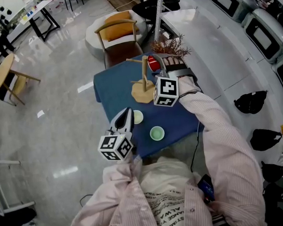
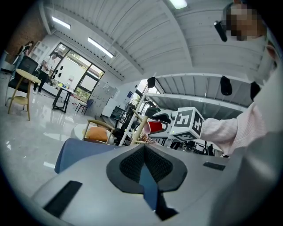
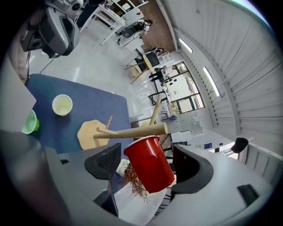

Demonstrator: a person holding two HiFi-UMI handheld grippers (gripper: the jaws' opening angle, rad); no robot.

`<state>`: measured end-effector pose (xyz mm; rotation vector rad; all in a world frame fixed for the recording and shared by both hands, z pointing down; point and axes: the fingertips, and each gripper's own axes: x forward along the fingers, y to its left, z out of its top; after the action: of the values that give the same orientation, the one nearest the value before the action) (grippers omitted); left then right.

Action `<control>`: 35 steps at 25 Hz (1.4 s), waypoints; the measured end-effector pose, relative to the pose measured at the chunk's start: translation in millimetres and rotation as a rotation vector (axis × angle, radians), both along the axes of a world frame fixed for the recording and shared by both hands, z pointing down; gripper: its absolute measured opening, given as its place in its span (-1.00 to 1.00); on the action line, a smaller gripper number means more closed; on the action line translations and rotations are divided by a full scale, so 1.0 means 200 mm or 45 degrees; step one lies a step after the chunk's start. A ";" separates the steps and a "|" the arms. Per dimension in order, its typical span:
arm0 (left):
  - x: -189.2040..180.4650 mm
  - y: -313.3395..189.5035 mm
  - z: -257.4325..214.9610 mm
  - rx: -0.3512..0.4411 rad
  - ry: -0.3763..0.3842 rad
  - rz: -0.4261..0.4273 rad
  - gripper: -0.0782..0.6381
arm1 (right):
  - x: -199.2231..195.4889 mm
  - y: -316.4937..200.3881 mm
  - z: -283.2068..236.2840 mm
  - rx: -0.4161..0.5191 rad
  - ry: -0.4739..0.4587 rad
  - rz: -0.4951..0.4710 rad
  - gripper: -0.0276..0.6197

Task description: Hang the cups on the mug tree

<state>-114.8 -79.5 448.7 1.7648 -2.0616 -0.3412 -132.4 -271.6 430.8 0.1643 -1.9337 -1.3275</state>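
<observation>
Blue tabletop (image 1: pixel 113 92); red cup (image 3: pixel 150 165), seemingly ungripped

The grey left tongs (image 2: pixel 145 154) stand closed on nothing above the dark blue worktop (image 2: pixel 66 152). Beyond them, the right tongs (image 2: pixel 160 125) bracket a red plastic cup (image 2: pixel 154 127) just beside a branch of the pale wooden mug tree (image 2: pixel 138 128).

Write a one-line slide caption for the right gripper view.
Open right gripper straddles a red cup at a branch of the mug tree; cream cup and green cup sit on the blue table.
</observation>
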 end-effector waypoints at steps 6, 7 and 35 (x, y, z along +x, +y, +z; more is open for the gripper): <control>0.03 0.00 -0.01 0.003 -0.008 0.031 -0.79 | 0.04 0.06 -0.05 -0.028 -0.086 0.009 0.09; 0.04 0.01 -0.01 0.002 -0.009 0.038 -0.79 | 0.05 0.07 -0.06 -0.038 -0.101 0.014 0.09; 0.27 0.15 0.06 -0.079 -0.030 0.040 -0.79 | 0.56 0.35 0.17 -0.719 -0.451 0.278 0.08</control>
<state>-61.1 -49.4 460.7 1.7707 -2.0362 -0.2458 -20.2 -201.9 464.1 0.3334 -2.4299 -0.6012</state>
